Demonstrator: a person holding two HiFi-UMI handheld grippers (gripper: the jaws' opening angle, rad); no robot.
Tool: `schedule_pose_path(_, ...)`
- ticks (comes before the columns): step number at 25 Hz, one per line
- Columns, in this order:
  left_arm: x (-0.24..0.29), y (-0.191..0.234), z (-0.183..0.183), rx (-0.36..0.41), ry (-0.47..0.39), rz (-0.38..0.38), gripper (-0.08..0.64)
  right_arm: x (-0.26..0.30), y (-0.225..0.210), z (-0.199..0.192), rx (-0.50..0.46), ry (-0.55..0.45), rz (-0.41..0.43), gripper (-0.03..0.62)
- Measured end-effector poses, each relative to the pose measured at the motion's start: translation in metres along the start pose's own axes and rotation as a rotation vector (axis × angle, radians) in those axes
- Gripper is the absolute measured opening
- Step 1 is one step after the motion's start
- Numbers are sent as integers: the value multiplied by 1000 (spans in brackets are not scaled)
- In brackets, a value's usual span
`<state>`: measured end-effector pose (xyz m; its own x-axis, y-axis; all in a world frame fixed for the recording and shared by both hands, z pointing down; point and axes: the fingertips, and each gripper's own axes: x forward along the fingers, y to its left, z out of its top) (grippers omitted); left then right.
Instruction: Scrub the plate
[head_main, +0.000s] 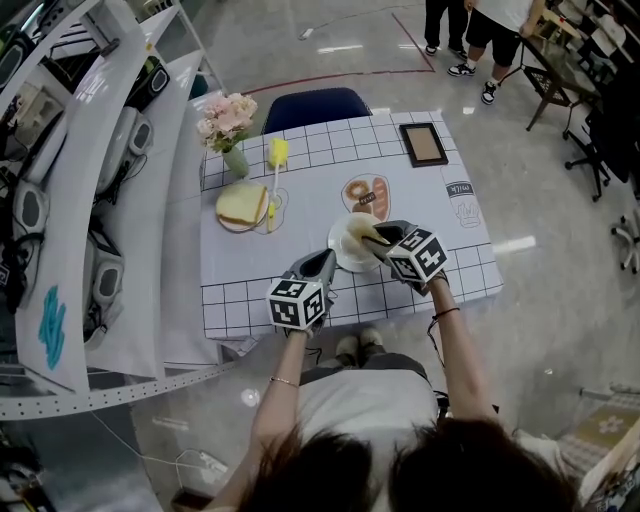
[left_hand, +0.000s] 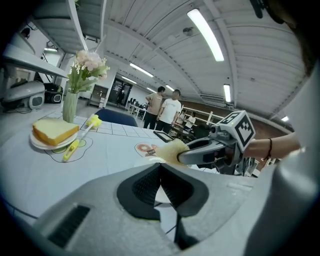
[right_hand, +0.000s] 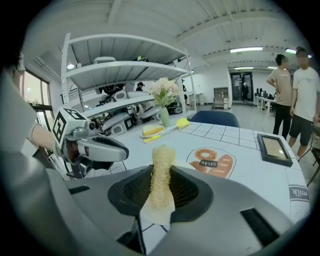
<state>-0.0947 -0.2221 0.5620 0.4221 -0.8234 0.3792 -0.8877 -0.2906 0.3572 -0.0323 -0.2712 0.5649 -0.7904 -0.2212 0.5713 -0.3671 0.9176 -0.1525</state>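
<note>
Pinching plate (head_main: 347, 263) rim between jaws of left gripper (head_main: 328, 263) to steady it; clamping loofah (right_hand: 161, 172) tight in right gripper (head_main: 368, 240) for scrubbing.

On the tablecloth (right_hand: 240, 145), "BREAD" labels the bread drawing (right_hand: 210, 162) and "milk" the carton drawing (right_hand: 299, 194)

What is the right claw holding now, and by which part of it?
The right claw pinches a loofah scrubber by its lower half; the upper end sticks out free past the pads.
</note>
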Motion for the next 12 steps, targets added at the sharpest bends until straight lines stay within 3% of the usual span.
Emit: schedule_pose_path(12,-18,-13,49,68,-193,-4,11,-40,18,62,24,-358,52,92)
